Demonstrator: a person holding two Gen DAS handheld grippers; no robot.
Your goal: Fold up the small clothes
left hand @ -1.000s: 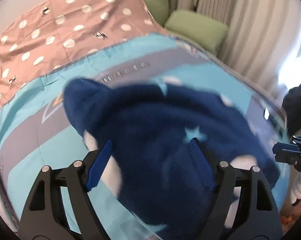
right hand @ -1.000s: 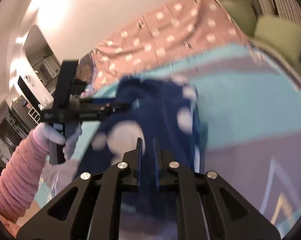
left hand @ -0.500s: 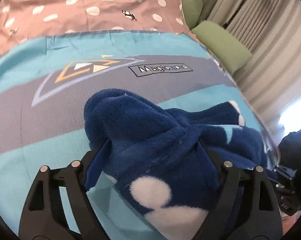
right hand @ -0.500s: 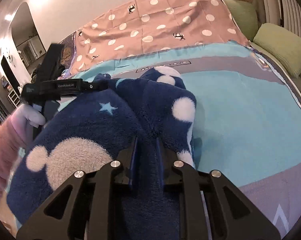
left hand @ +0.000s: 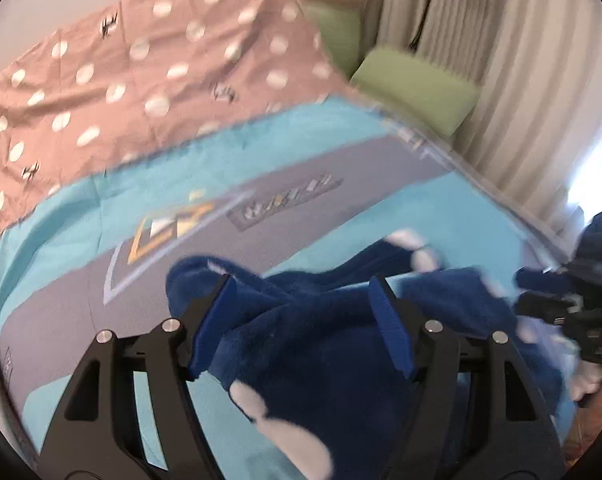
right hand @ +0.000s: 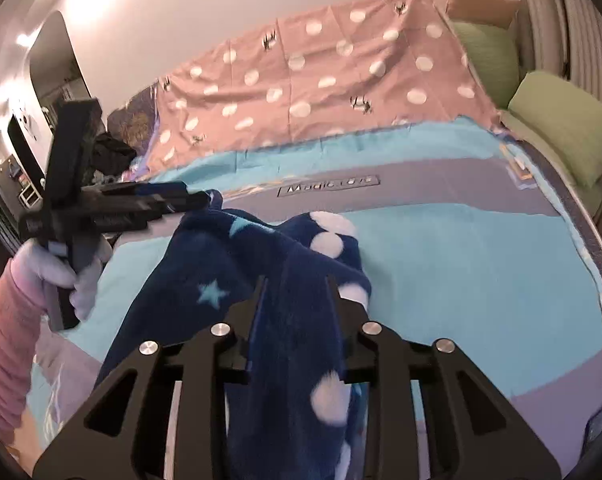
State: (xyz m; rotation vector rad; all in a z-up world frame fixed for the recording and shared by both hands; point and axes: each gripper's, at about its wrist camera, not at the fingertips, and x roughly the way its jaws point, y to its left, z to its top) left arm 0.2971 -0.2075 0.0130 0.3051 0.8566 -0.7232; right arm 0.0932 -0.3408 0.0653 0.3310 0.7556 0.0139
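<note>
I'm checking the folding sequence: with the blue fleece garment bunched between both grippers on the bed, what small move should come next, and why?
Probably draw the right gripper back off the blue fleece garment. Its jaws have just been opening, with fabric between them, and the left gripper, jaws just closing, straddles the other end. The garment lies bunched on the turquoise sheet, so regrasp an edge to flatten.

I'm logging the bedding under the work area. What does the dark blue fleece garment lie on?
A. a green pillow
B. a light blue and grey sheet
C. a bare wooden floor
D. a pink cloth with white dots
B: the dark blue fleece garment rests on the light blue and grey sheet; the pink dotted cloth and the green pillow lie beyond it.
</note>
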